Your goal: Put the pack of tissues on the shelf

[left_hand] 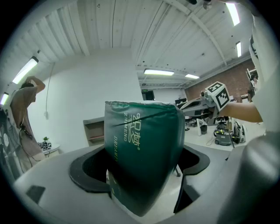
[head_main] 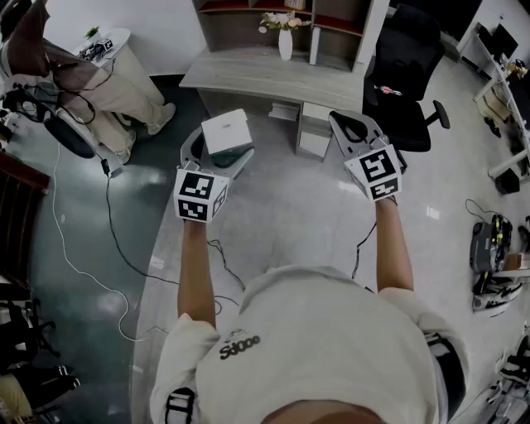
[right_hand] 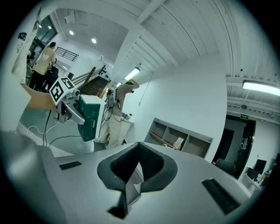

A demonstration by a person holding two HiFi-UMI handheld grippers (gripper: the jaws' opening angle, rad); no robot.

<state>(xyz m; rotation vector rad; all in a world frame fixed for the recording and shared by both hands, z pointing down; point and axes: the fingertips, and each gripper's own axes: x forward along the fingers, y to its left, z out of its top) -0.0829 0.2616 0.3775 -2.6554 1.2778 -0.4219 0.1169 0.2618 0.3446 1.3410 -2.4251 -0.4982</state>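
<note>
Gripping the pack (head_main: 227,131) in the left gripper (head_main: 217,156), jaws spread wide, pads pressed on its green sides, white face turned up. Held clear of the floor, at 12 o'clock from that gripper's marker cube and 11 o'clock from the person's shoulders. Seen along the left jaws as a green block standing upright between them, filling the gap.

Carrying the right gripper (head_main: 356,126) empty at 1 o'clock, jaws clenched together with nothing between, well apart from the pack.

Facing a shelf (head_main: 335,25) at 12 o'clock, beyond a desk (head_main: 248,70), with the pack short of the desk's near edge and well apart from the shelf. Just in front of the shelf, a white vase (head_main: 286,43) with flowers. At 1 o'clock, a black chair (head_main: 406,74). At 10 o'clock, another person (head_main: 124,91) beside a round white table (head_main: 116,37).
</note>
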